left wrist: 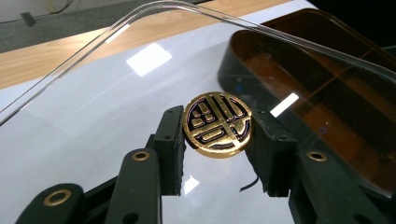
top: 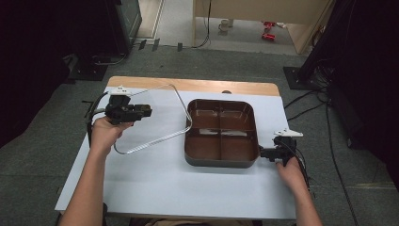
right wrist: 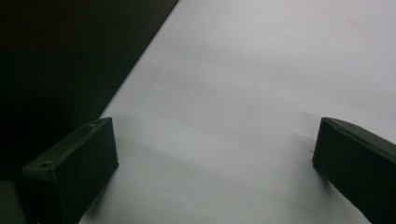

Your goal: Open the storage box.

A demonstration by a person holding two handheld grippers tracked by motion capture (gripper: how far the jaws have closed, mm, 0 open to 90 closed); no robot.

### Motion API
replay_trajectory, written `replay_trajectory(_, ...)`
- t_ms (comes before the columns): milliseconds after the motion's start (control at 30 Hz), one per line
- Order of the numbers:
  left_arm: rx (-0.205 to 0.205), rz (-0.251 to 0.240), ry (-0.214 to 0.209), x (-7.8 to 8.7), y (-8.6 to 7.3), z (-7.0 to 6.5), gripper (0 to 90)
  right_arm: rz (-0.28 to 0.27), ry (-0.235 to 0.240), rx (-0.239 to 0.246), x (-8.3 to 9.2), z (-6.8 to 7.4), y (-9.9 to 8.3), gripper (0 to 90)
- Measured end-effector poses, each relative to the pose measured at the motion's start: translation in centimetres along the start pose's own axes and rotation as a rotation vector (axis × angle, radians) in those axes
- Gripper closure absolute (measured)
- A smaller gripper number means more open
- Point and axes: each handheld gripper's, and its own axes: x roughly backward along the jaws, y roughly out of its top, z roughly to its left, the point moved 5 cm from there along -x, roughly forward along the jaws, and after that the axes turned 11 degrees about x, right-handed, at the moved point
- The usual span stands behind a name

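**Two grippers, one clear lid lifted beside the tray**

Two grippers work at a white table (top: 155, 188), and the brown tray (top: 221, 134) with its four compartments serves as the landmark. The left gripper (top: 141, 111) is held to the left of the tray, its jaws closed on the round gold knob (left wrist: 218, 124) of a clear lid (top: 150, 117); in the left gripper view the two black pads press on either side of the knob, which carries a dark raised pattern. The lid is off the tray, tilted, with its right edge near or against the tray's left rim; whether it touches there cannot be told. Through the lid's clear sheet the tray's dark wall and dividers show.

The right gripper (top: 263, 153) sits just beside the tray's lower right corner, pointing toward it. In the right gripper view its jaws stand wide apart above the white table with nothing between them, and the tray's dark side lies along the upper left.
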Motion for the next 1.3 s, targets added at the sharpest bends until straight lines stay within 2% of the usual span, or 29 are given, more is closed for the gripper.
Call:
replay_trajectory(33,0.0,0.0,0.0,0.0,0.0,0.0,59.1,0.0,0.0,0.0,0.0,0.0,0.0,0.0)
replay_trajectory(100,0.021,0.001,0.026,0.0,-0.2,1.1,59.1,0.0,0.0,0.0,0.0,0.0,0.0,0.0)
replay_trajectory(200,0.041,-0.002,0.046,-0.2,-0.5,2.1,59.0,0.0,0.0,0.0,0.0,0.0,0.0,0.0)
replay_trajectory(233,0.041,-0.002,0.046,-0.2,-0.5,2.1,59.0,0.0,0.0,0.0,0.0,0.0,0.0,0.0)
replay_trajectory(400,0.076,-0.002,0.126,-0.9,-1.3,4.5,59.0,0.0,0.0,0.0,0.0,0.0,0.0,0.0)
replay_trajectory(433,0.076,-0.002,0.126,-0.9,-1.3,4.5,59.0,0.0,0.0,0.0,0.0,0.0,0.0,0.0)
replay_trajectory(467,0.096,-0.001,0.137,-1.3,-1.7,5.4,59.0,0.0,0.0,0.0,0.0,0.0,0.0,0.0)
replay_trajectory(600,0.131,0.016,0.155,-2.4,-2.4,6.9,59.0,0.0,0.0,0.0,0.0,0.0,0.0,0.0)
replay_trajectory(800,0.13,0.031,0.215,-3.9,-3.2,8.1,59.0,0.0,0.0,0.0,0.0,0.0,0.0,0.0)
replay_trajectory(967,0.138,0.052,0.225,-4.9,-3.7,8.5,58.9,0.0,0.0,0.0,0.0,0.0,0.0,0.0)
replay_trajectory(1100,0.114,0.065,0.24,-5.5,-4.0,8.5,58.9,0.0,0.0,0.0,0.0,0.0,0.0,0.0)
replay_trajectory(1200,0.081,0.09,0.27,-6.1,-4.4,8.7,58.9,0.0,0.0,0.0,0.0,0.0,0.0,0.0)
replay_trajectory(1300,0.086,0.08,0.259,-6.1,-4.5,8.7,58.8,0.0,0.0,0.0,0.0,0.0,0.0,0.0)
